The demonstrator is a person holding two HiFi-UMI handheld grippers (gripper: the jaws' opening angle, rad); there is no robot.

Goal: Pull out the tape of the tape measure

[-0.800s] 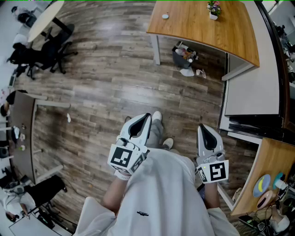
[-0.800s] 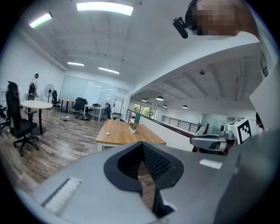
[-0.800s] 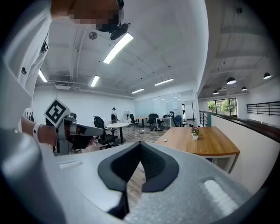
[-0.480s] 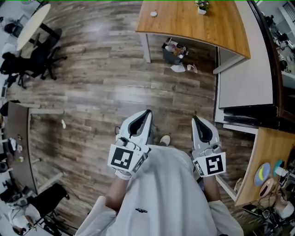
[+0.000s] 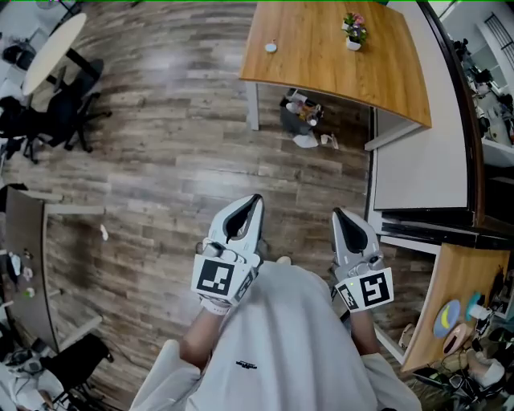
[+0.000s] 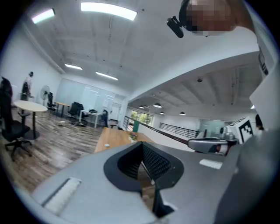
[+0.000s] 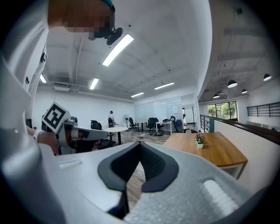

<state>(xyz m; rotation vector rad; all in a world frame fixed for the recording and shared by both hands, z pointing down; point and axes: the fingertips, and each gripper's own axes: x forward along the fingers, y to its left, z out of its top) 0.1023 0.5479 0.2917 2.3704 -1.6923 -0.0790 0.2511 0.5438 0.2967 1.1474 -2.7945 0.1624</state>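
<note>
**Searching for the tape measure, nothing in hand**

Across the grey-brown plank floor [image 5: 161, 160] stands a curved light-wood desk [image 5: 321, 68]. The white-and-black left gripper [image 5: 256, 198] and its twin, the right gripper [image 5: 336, 213], are held before the body, each with jaws together on nothing. No tape measure is recognisable (a small white round object [image 5: 271, 47] on the desk is too small to tell). The task looks unstarted; next comes locating the tape measure and opening both grippers.

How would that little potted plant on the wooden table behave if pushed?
The potted plant looks small, so probably light and easy to slide on the smooth wooden table. Its flowers stand above a small white pot, so a high push might tip it.
</note>
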